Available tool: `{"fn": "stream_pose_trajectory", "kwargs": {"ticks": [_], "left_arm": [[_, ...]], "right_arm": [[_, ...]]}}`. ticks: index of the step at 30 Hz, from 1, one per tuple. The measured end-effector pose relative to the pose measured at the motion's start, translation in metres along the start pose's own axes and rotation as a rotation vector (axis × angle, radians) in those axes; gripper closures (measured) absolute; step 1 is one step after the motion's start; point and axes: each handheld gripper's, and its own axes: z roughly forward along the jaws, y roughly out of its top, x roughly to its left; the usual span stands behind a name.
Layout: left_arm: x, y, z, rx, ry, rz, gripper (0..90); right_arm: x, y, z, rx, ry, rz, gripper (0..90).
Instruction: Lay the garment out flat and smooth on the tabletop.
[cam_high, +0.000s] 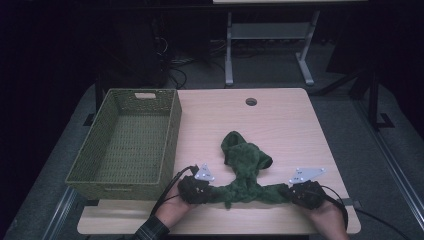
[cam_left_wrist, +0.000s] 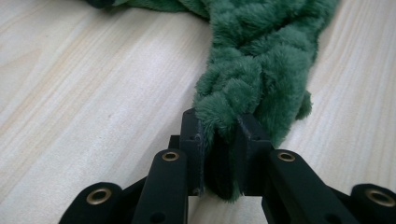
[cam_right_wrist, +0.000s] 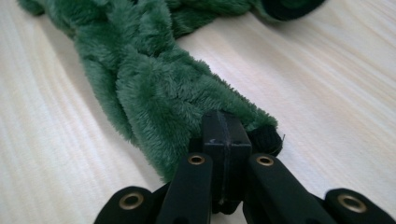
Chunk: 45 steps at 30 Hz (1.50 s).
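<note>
Left tool (cam_left_wrist: 223, 140) clamping one end of green fleece garment (cam_high: 245, 175). Right tool (cam_right_wrist: 226, 140) pinching opposite end, jaws fully closed. Garment lying stretched between tools on tabletop (cam_high: 280, 120).

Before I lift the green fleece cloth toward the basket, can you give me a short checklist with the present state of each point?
1. Left gripper has the green fleece cloth between its jaws: ok, a fold sits clamped there.
2. Right gripper holds its end: ok, the jaws are closed on the edge.
3. Both ends lie near the table's front edge, one in each gripper: ok.
4. Middle of the cloth is spread flat: not ok, it lies bunched and twisted.
5. Woven basket is empty and open on top: ok.
6. Cloth is free of the basket wall: ok, a gap shows in the high view.
</note>
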Motion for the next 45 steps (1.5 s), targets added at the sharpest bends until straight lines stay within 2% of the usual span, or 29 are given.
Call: {"fn": "stream_pose_trajectory", "kwargs": {"ticks": [2,4,6,7,10,11,12,16,17,19,21,22,23,24,26,27,29,30,31,33,34,35,36,37,38,39,40,42,45], "left_arm": [[-0.001,0.001,-0.001,-0.005,-0.017,0.000,73.4],[-0.002,0.003,-0.002,-0.030,-0.023,-0.013,69.0],[-0.001,0.004,-0.004,-0.031,-0.022,-0.005,65.5],[0.000,0.006,-0.006,-0.047,-0.012,-0.005,63.3],[0.004,0.011,-0.014,-0.095,-0.007,-0.027,54.9],[0.008,0.016,-0.017,-0.122,0.001,-0.040,49.8],[0.010,0.019,-0.018,-0.137,0.001,-0.054,48.5],[0.017,0.031,-0.019,-0.159,0.022,-0.045,39.1],[0.019,0.035,-0.020,-0.164,0.026,-0.041,38.2],[0.023,0.041,-0.021,-0.178,0.033,-0.040,37.4],[0.026,0.048,-0.021,-0.193,0.042,-0.035,37.3],[0.028,0.051,-0.020,-0.195,0.049,-0.040,37.3],[0.035,0.057,-0.014,-0.194,0.055,-0.042,37.4],[0.035,0.057,-0.014,-0.194,0.055,-0.042,37.4],[0.048,0.065,-0.001,-0.190,0.047,-0.059,37.5],[0.048,0.065,-0.001,-0.190,0.047,-0.059,37.4],[0.058,0.072,0.014,-0.181,0.047,-0.072,35.7],[0.058,0.072,0.014,-0.181,0.047,-0.072,35.6],[0.062,0.076,0.024,-0.174,0.038,-0.071,34.9],[0.064,0.077,0.028,-0.161,0.031,-0.065,34.2],[0.065,0.079,0.033,-0.165,0.022,-0.077,37.3],[0.067,0.080,0.037,-0.155,0.012,-0.072,42.9],[0.068,0.080,0.040,-0.136,0.009,-0.058,42.9],[0.068,0.081,0.044,-0.130,0.007,-0.061,48.2],[0.068,0.081,0.048,-0.123,0.008,-0.051,59.7],[0.068,0.082,0.049,-0.113,0.008,-0.041,71.9],[0.069,0.082,0.049,-0.103,0.008,-0.031,78.3],[0.068,0.084,0.047,-0.109,0.008,-0.028,81.9],[0.067,0.091,0.030,-0.169,0.034,-0.028,83.5]], "right_arm": [[-0.002,0.000,0.000,-0.001,0.015,0.014,89.4],[-0.001,0.000,-0.002,-0.016,0.032,0.013,82.5],[0.000,0.002,-0.005,-0.024,0.041,0.026,80.3],[-0.001,0.003,-0.007,-0.036,0.045,0.020,77.3],[-0.003,0.009,-0.014,-0.088,0.058,0.046,69.6],[-0.009,0.014,-0.016,-0.116,0.059,0.063,64.7],[-0.012,0.018,-0.016,-0.123,0.062,0.077,62.4],[-0.021,0.029,-0.014,-0.133,0.045,0.077,58.7],[-0.028,0.037,-0.012,-0.145,0.040,0.083,57.8],[-0.031,0.041,-0.011,-0.145,0.034,0.080,57.5],[-0.041,0.050,-0.007,-0.148,0.034,0.094,54.7],[-0.041,0.050,-0.007,-0.148,0.034,0.094,54.7],[-0.047,0.056,-0.002,-0.145,0.033,0.105,52.5],[-0.047,0.056,-0.002,-0.145,0.033,0.105,52.5],[-0.058,0.061,0.008,-0.142,0.052,0.125,49.7],[-0.060,0.063,0.012,-0.130,0.058,0.131,48.7],[-0.063,0.066,0.018,-0.127,0.070,0.138,47.4],[-0.063,0.066,0.018,-0.127,0.070,0.138,47.4],[-0.065,0.070,0.025,-0.124,0.093,0.131,46.1],[-0.066,0.071,0.028,-0.115,0.108,0.135,45.9],[-0.066,0.071,0.036,-0.085,0.124,0.132,53.2],[-0.065,0.071,0.039,-0.073,0.132,0.132,56.0],[-0.065,0.071,0.039,-0.073,0.132,0.132,56.0],[-0.065,0.071,0.041,-0.064,0.131,0.131,59.0],[-0.065,0.070,0.042,-0.056,0.136,0.129,68.6],[-0.065,0.070,0.042,-0.068,0.130,0.106,75.6],[-0.065,0.071,0.041,-0.071,0.123,0.094,78.8],[-0.064,0.073,0.039,-0.074,0.104,0.077,81.0],[-0.065,0.080,0.030,-0.091,0.061,0.064,81.8]]}}
